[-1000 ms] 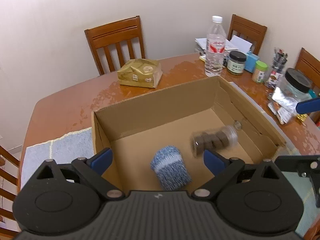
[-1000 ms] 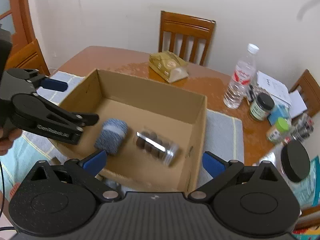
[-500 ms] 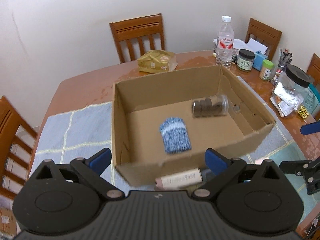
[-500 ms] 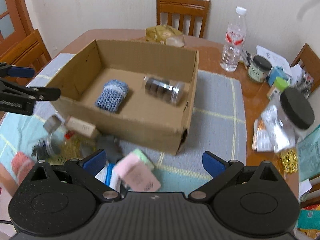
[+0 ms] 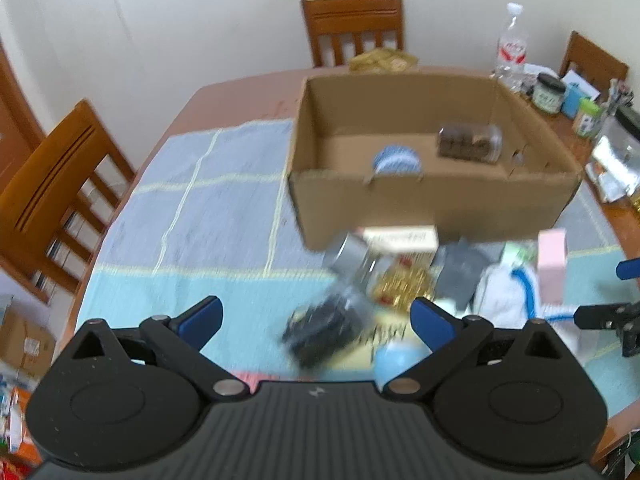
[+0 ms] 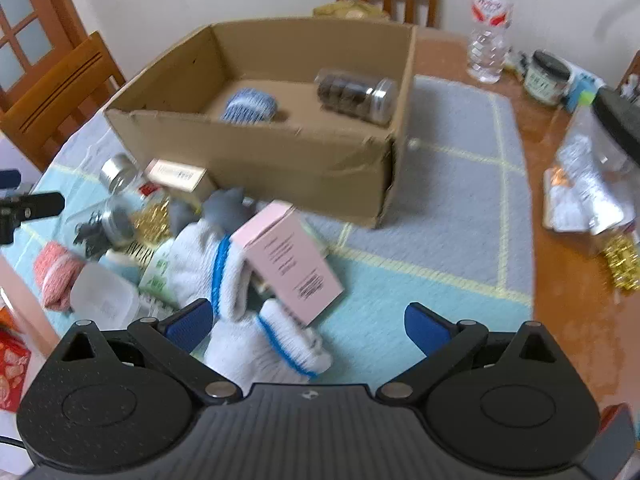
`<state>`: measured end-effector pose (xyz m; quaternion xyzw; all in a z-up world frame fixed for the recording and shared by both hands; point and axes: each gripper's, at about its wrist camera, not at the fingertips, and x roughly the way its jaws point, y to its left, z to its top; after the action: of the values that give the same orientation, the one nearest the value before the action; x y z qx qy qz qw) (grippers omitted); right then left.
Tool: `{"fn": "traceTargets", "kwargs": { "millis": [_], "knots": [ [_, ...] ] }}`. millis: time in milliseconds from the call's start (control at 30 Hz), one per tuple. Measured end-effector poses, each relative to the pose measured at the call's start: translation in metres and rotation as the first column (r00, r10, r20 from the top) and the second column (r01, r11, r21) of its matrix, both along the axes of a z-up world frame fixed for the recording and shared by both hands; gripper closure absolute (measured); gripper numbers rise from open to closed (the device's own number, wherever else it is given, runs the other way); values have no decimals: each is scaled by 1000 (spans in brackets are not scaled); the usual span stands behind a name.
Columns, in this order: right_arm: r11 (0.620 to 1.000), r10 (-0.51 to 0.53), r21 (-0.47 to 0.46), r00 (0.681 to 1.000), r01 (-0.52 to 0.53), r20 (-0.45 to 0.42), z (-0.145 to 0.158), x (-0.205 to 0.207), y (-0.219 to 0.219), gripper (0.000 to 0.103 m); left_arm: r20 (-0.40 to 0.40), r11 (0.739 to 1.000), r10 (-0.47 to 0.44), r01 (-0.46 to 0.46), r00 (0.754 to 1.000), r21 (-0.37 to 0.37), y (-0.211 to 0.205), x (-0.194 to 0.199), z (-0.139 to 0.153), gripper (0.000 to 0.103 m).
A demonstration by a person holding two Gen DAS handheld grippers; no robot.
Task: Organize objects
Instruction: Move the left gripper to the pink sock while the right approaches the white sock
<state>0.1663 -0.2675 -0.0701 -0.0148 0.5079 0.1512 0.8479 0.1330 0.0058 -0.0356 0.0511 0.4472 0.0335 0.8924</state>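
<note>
A cardboard box [image 5: 432,200] [image 6: 256,152] stands on the cloth, holding a blue knitted roll [image 5: 396,160] [image 6: 249,105] and a clear jar of dark discs [image 5: 468,142] [image 6: 356,94]. In front of it lies a heap: a pink carton [image 6: 286,258] [image 5: 552,264], white gloves with blue cuffs [image 6: 224,276], a clear jar of black clips [image 5: 328,320] [image 6: 104,220], a beige box [image 5: 400,238] [image 6: 176,174] and a pink knitted roll [image 6: 54,276]. My left gripper [image 5: 316,320] hangs open above the clip jar. My right gripper [image 6: 306,322] is open over the gloves and pink carton.
A water bottle [image 6: 490,20], jars [image 6: 546,76] and packets [image 6: 584,184] crowd the table's right side. Wooden chairs [image 5: 56,196] [image 5: 354,28] stand at the left and far edges. A blue-green checked cloth [image 5: 208,200] covers the near table. A gold bag [image 5: 384,60] lies behind the box.
Both grippers have pulled back and down from over the box toward the near edge, so the heap in front of the box has come into view. Both stay open and hold nothing.
</note>
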Motion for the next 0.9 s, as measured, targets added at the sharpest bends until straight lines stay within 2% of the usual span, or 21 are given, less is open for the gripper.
{"fn": "traceTargets", "kwargs": {
  "millis": [167,300,467,800,900],
  "knots": [
    [1000,30,-6,999,-30,-12,-13,-6,12,0,-10,999,50,-50,999,-15,9,-19,-12,3],
    [998,36,-60,999,-35,12,-22,-9,24,0,-3,997,58,-58,998,-57,23,-31,-17,3],
    [999,10,-54,1000,-11,-10,-33,-9,33,0,-22,998,5,-6,1000,-60,32,-32,-26,3],
    [989,-70,-134,997,66,-24,-51,-12,44,0,-58,996,-65,62,996,-61,44,-24,-48,3],
    [990,-98,-108,994,94,-39,-51,-15,34,0,-69,995,-74,69,995,-70,49,-23,-53,3]
  ]
}}
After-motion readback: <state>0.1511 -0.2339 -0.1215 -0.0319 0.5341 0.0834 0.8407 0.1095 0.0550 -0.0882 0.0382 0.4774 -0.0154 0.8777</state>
